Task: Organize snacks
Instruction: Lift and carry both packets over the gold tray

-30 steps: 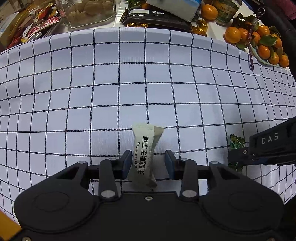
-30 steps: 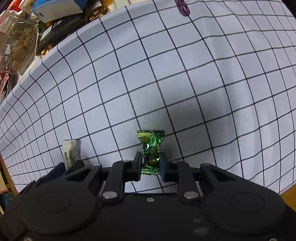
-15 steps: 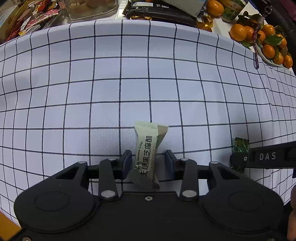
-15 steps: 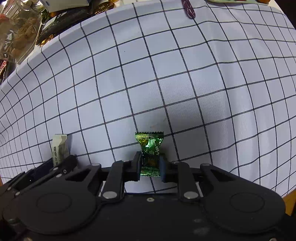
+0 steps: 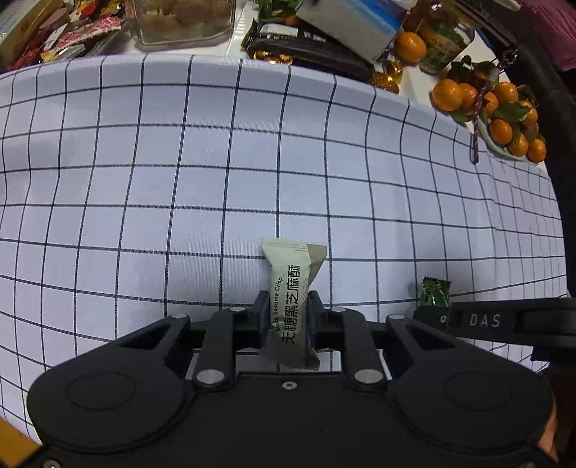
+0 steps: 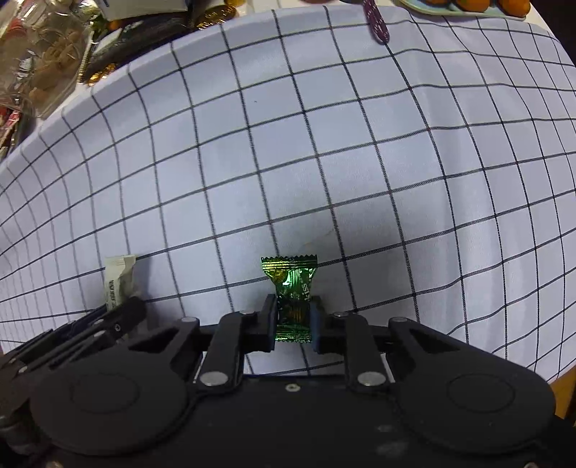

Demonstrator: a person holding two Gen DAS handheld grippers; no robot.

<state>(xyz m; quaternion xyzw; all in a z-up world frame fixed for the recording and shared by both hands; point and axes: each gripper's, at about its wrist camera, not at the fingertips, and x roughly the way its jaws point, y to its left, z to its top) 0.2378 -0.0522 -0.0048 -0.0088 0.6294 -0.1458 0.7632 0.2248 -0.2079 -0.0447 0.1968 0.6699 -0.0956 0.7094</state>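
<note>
Left claw (image 5: 288, 313) clamps the sesame crisp packet (image 5: 292, 306) at its middle, both pads pressed to its sides; we see the packet standing upright at lower centre of the left view, top end poking above the fingers, over the checked cloth (image 5: 216, 172) on the counter. Right claw (image 6: 293, 320) is closed on the green candy (image 6: 292, 298), also upright, lower centre of the right view, crimped top edge free above the pads. In the left view the green candy (image 5: 433, 292) shows at lower right, at the tip of the other claw's black finger marked DAS. In the right view the sesame crisp packet (image 6: 118, 280) peeks out at lower left behind the left claw's finger. Along the top edge of the left view, beyond the cloth: glass jar (image 5: 183, 19) of pale snacks at upper left, red wrappers (image 5: 72, 32) further left, dark bar pack (image 5: 306, 43) at top centre, dish of oranges (image 5: 504, 118) at upper right. We can't tell whether either snack touches the cloth.
</note>
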